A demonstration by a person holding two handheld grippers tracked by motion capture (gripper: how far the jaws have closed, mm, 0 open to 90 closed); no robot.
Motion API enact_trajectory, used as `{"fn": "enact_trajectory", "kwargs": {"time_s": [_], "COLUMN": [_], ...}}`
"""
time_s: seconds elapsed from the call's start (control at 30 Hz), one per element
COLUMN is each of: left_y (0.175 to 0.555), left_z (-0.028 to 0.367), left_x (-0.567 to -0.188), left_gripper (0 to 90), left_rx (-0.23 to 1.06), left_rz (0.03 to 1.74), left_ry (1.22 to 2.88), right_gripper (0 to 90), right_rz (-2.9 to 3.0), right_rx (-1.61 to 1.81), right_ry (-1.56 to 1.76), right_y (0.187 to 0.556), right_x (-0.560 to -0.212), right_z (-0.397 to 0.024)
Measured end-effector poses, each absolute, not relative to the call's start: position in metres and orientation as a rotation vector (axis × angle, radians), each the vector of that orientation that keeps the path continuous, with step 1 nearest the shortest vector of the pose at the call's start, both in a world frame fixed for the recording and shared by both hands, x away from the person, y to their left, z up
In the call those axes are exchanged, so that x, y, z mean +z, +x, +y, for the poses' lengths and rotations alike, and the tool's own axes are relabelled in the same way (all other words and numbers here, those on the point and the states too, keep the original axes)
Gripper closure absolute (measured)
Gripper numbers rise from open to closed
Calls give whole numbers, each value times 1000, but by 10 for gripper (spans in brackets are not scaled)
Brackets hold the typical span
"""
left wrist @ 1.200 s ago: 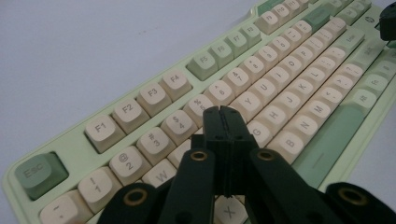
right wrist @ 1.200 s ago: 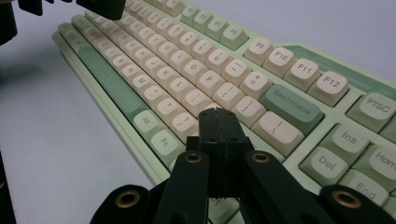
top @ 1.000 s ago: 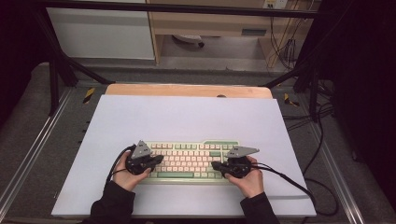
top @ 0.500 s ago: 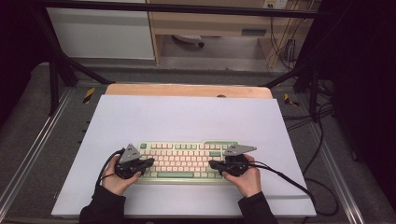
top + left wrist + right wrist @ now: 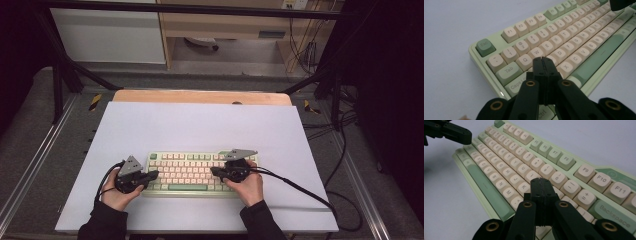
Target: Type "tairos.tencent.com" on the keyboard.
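A pale green keyboard (image 5: 192, 172) with cream keys lies near the front of the light sheet. My left gripper (image 5: 154, 174) is at its left end, jaws shut and empty. In the left gripper view its tip (image 5: 543, 60) hovers over the keys beside Caps Lock on the keyboard (image 5: 564, 37). My right gripper (image 5: 214, 171) sits over the right half of the board, also shut on nothing. The right gripper view shows its tip (image 5: 541, 181) above the keys near K and L of the keyboard (image 5: 506, 155), with the left gripper (image 5: 461, 133) farther off.
A pale sheet (image 5: 200, 125) covers the table, with a wooden strip (image 5: 200, 96) along its back edge. A black cable (image 5: 300, 187) trails right from the right gripper. Metal rails (image 5: 30, 160) flank the table.
Both hands have shifted left: the left gripper from over the keys to the keyboard's left end, the right gripper from the right end inward. Both jaws have stayed shut.
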State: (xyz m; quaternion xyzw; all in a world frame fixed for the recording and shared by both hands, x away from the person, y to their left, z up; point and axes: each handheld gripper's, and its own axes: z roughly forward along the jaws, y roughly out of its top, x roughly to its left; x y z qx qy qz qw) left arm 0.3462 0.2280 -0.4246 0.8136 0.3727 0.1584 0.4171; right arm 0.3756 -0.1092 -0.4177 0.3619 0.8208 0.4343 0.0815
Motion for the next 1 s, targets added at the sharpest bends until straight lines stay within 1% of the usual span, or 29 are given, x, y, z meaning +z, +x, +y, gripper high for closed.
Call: {"fn": "enact_trajectory", "kwargs": {"time_s": [0.57,1.0], "left_y": [347,347], "left_z": [228,227], "left_x": [-426,-426], "left_gripper": [900,900], "left_rx": [394,395], "left_rz": [936,931], "left_ry": [2044,2050], "right_gripper": [900,900], "right_rz": [2469,2487], "right_rx": [1234,1198], "right_ry": [1088,1078], "right_y": [392,393], "right_x": [-427,-430], "right_z": [-87,-86]}}
